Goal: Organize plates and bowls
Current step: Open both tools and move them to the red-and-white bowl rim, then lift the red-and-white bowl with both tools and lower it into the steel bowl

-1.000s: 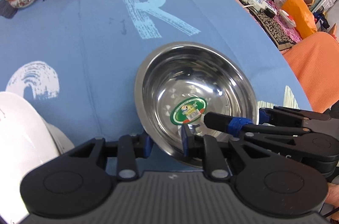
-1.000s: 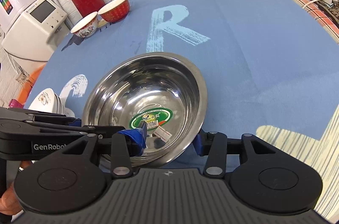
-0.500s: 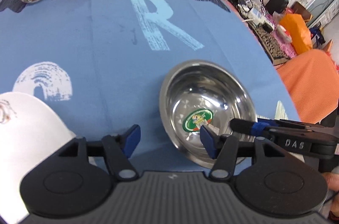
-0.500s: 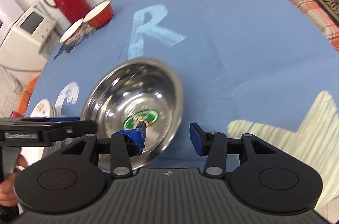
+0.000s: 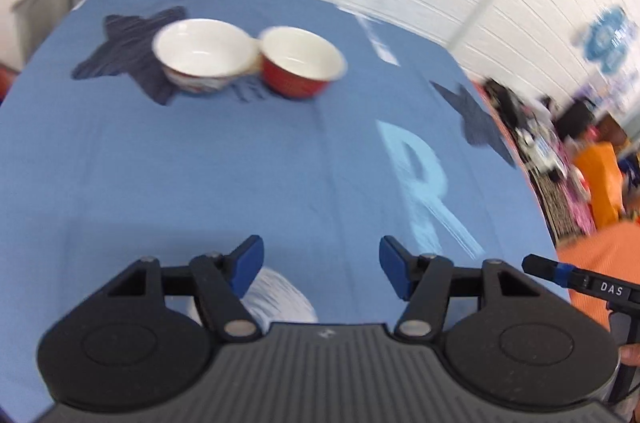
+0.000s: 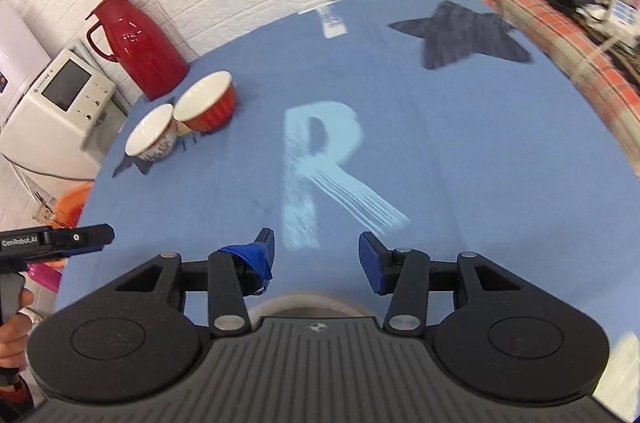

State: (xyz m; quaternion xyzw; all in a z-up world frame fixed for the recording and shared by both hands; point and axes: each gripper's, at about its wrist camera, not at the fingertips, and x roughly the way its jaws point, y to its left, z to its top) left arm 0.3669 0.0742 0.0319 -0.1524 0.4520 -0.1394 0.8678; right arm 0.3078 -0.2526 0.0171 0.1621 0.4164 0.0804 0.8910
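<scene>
**Both grippers free over the worktop, two bowls waiting at the far corner**

The left gripper (image 5: 321,265) and the right gripper (image 6: 316,257) hover side by side above the blue cloth (image 6: 460,151) covering the worktop, each with its jaws spread wide and nothing between them. Two bowls sit just beside each other — seemingly touching — near the far left corner: a white patterned bowl (image 5: 204,57) and a red bowl (image 5: 301,61), both upright and empty, close in front of a red flask (image 6: 134,43). A pale curved rim (image 6: 306,303), blurred and mostly hidden, peeks out under the right gripper at the near edge; it may be a bowl, though the view does not settle it. Something white (image 5: 276,297) likewise shows beneath the left gripper, too obscured to name.

The step in hand looks like a reach between pickups, with the pair at the far corner the likely next target. That move would call for carrying a gripper across the big printed letter R (image 6: 320,159), setting the open jaws astride one rim and closing without nudging the neighbour — the bowls stand so close that the outer sides offer the cleaner approach.
</scene>
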